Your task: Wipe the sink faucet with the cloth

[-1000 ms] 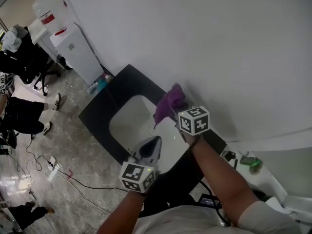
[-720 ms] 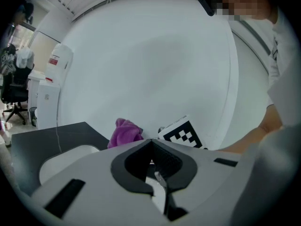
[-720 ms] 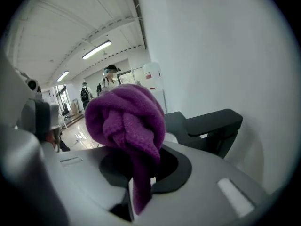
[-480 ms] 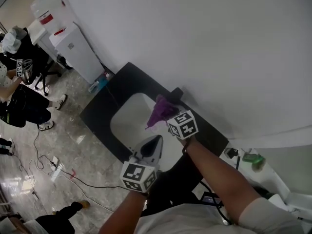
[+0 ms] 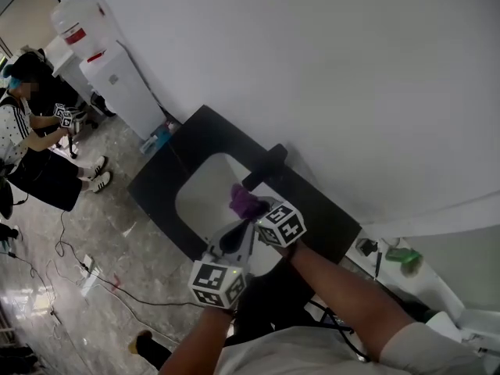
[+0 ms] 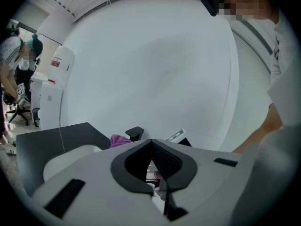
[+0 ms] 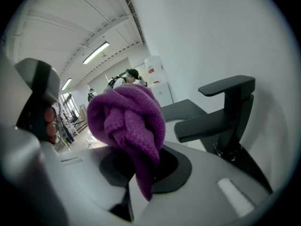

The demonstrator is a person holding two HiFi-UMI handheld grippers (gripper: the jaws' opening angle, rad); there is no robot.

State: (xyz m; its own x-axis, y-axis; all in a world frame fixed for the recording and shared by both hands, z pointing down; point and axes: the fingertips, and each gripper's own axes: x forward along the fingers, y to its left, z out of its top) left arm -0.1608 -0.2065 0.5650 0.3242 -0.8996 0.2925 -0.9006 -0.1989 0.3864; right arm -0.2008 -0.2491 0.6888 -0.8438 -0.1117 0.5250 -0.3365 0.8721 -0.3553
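Now, over the sink point(image 5: 199, 203) and just beside the black faucet point(image 7: 225, 119), the purple cloth point(image 7: 124, 121) is bunching with only a thin end pinched in the right gripper point(image 7: 142, 172), so rubbing could tug it loose; the left gripper point(image 6: 152, 140) is sitting closed, empty.

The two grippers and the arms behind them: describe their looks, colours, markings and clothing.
The left gripper and the right gripper have pale grey shells with black lining inside the jaws. Each carries a white cube printed with black square markers. The person wears a light short-sleeved top. No cables show on either gripper.
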